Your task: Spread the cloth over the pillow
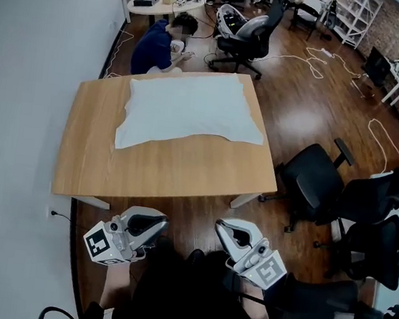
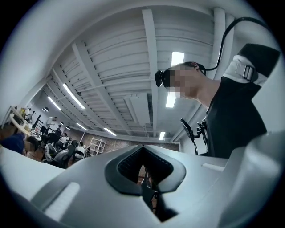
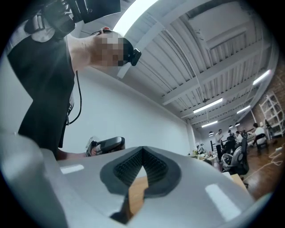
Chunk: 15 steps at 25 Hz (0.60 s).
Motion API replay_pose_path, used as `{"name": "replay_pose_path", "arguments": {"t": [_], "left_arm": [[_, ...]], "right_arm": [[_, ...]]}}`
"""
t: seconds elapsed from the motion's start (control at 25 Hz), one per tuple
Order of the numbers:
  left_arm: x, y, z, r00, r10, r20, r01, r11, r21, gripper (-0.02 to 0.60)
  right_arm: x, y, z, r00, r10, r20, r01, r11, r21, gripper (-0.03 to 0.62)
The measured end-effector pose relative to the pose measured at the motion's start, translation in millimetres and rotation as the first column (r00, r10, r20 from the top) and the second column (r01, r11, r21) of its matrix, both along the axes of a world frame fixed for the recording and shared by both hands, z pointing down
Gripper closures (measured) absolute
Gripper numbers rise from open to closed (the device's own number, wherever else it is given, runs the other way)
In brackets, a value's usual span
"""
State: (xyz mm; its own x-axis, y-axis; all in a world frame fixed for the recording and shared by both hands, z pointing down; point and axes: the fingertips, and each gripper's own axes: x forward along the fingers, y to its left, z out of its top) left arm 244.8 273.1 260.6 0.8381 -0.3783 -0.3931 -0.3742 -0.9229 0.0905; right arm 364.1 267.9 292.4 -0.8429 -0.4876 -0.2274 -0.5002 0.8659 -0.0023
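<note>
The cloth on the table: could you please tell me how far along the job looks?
Done, it seems: the cloth lies spread on the table; whatever it covers is hidden. In hand: nothing; the left gripper and right gripper are shut, empty, short of the table. Left: perhaps smoothing the wavy near edge.

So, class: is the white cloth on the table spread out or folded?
Spread out: the cloth lies open in one sheet over the far half of the table.

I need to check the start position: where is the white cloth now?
In the head view, the white cloth lies spread on the far half of the wooden table, toward its right edge, near the crouching person behind it.
</note>
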Motion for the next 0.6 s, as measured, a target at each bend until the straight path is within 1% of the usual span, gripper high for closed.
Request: {"name": "replay_pose_path", "arguments": {"t": [0.08,0.12,0.2,0.28,0.4,0.52,0.6], "left_arm": [[13,8,9,0.998,-0.018,0.057,0.018,1.0,-0.008,0.581],[19,10,12,0.997,-0.025,0.071,0.027,0.999,-0.018,0.581],[28,14,13,0.997,-0.036,0.073,0.039,0.998,-0.045,0.581],[34,15,11,0.996,-0.039,0.074,0.043,0.997,-0.057,0.581],[49,9,3,0.996,-0.035,0.085,0.038,0.999,-0.033,0.581],[63,9,-10,0.994,-0.029,0.105,0.027,0.999,0.028,0.581],[69,8,-14,0.994,-0.031,0.109,0.026,0.998,0.052,0.581]], "right_arm": [[12,3,12,1.0,-0.01,0.016,0.01,1.0,-0.012,0.592],[17,3,15,1.0,-0.014,0.025,0.015,1.0,-0.024,0.592],[24,6,13,0.999,-0.023,0.044,0.025,0.999,-0.036,0.592],[29,13,7,0.999,-0.028,0.044,0.029,0.999,-0.021,0.592],[39,14,5,0.999,-0.016,0.046,0.016,1.0,-0.014,0.592],[50,12,0,0.998,-0.007,0.066,0.006,1.0,0.008,0.592],[56,11,1,0.998,-0.003,0.064,0.001,1.0,0.018,0.592]]}}
